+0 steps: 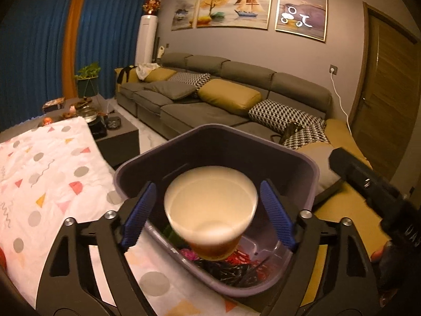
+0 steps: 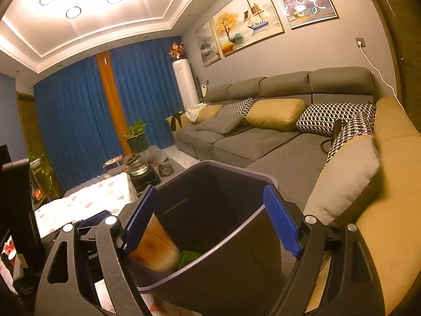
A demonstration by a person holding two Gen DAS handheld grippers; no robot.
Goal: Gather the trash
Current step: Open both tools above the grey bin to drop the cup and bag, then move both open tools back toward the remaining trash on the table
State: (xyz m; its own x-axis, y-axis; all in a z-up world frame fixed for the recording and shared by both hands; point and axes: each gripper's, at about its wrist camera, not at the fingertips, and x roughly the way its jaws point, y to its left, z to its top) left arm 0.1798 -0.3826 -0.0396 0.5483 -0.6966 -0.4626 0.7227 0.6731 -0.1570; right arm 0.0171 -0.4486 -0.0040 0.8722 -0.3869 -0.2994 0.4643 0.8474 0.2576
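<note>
Currently your left gripper (image 1: 210, 210) stands with its jaws spread wide, and the paper cup (image 1: 210, 210) sits between the blue pads with a gap showing on each side; the pads press on nothing. The cup is blurred in the left wrist view, mouth toward the camera, its brown base pointing down into the grey trash bin (image 1: 310, 173) at the centre of the frame. I judge it released and dropping, not held. In the right wrist view the same cup (image 2: 155, 247) lies tilted against the bin's inner left wall, low in the frame, beside something green. Your right gripper (image 2: 210, 221) also has its jaws wide apart, one pad on each side of the near rim of the bin (image 2: 236, 263), and I see no pad pressing on it. Whether that bin wall touches either pad cannot be told. The bin already holds dark and red wrappers at its bottom, lower centre of the left view. It stands at the edge of the patterned cloth (image 1: 52, 173) on the counter, with the sofa (image 1: 210, 105) behind. Step in hand: deposit of one piece of trash, close to done. Next move, as a judgement: draw the left gripper back clear of the bin rim, then look over the cloth for any remaining litter; none is visible on the part shown.
</note>
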